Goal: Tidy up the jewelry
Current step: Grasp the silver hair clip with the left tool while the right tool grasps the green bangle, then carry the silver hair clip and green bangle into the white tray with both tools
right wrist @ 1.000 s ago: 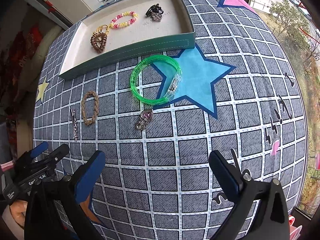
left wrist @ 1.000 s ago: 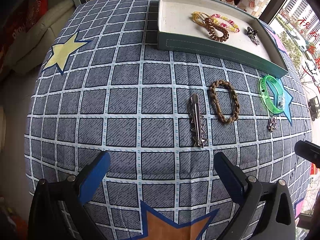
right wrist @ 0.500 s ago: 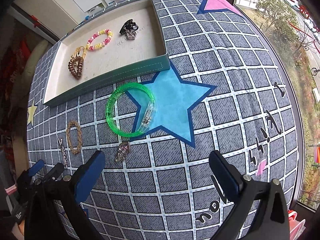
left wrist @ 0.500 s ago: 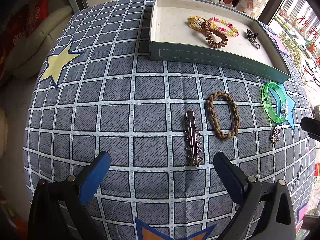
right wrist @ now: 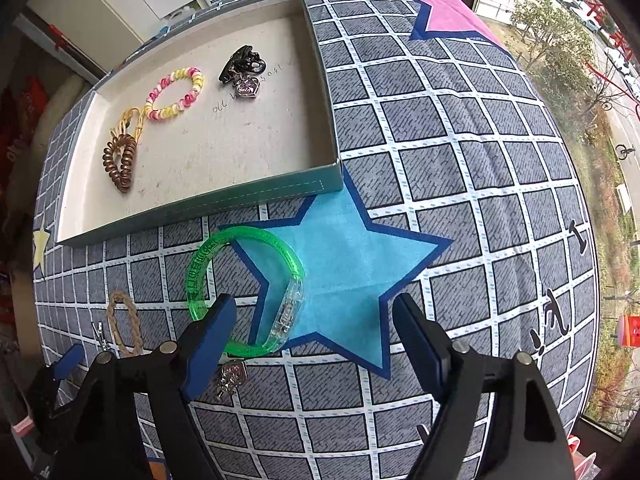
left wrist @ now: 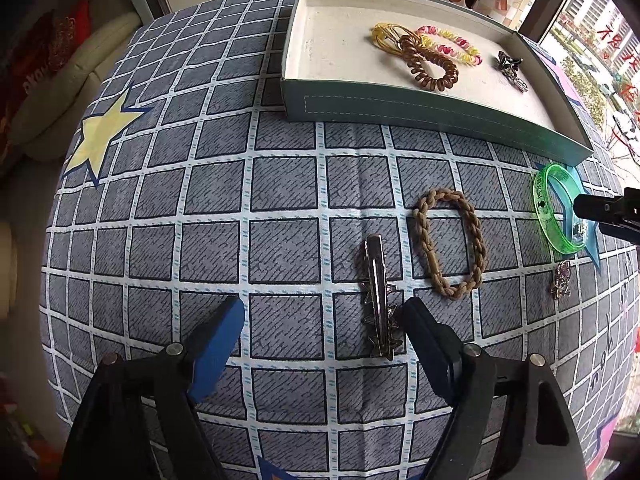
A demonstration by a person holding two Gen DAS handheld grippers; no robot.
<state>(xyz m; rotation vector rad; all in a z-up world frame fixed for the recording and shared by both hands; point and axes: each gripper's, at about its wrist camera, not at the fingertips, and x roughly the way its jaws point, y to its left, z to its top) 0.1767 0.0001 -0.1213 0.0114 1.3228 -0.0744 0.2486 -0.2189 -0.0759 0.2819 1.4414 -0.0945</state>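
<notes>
One open tray (left wrist: 400, 114) is holding four pieces: a yellow hair tie (left wrist: 386, 36), a brown coil tie (left wrist: 430, 66), a pink-and-yellow coil tie (left wrist: 450, 45) and a black claw clip (left wrist: 510, 65). Four more are lying on the checked cloth (left wrist: 280, 208): one metal barrette (left wrist: 378, 294), one braided tie (left wrist: 450, 242), one green bangle (right wrist: 244, 292), one small charm (right wrist: 231, 376).

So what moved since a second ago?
Both grippers dropped closer to the cloth and their fingers are closing. The left gripper now has the silver hair clip between its fingers; the right gripper straddles the clear end of the green bracelet. Nothing is held yet. The jewelry and the tray stayed put.
</notes>
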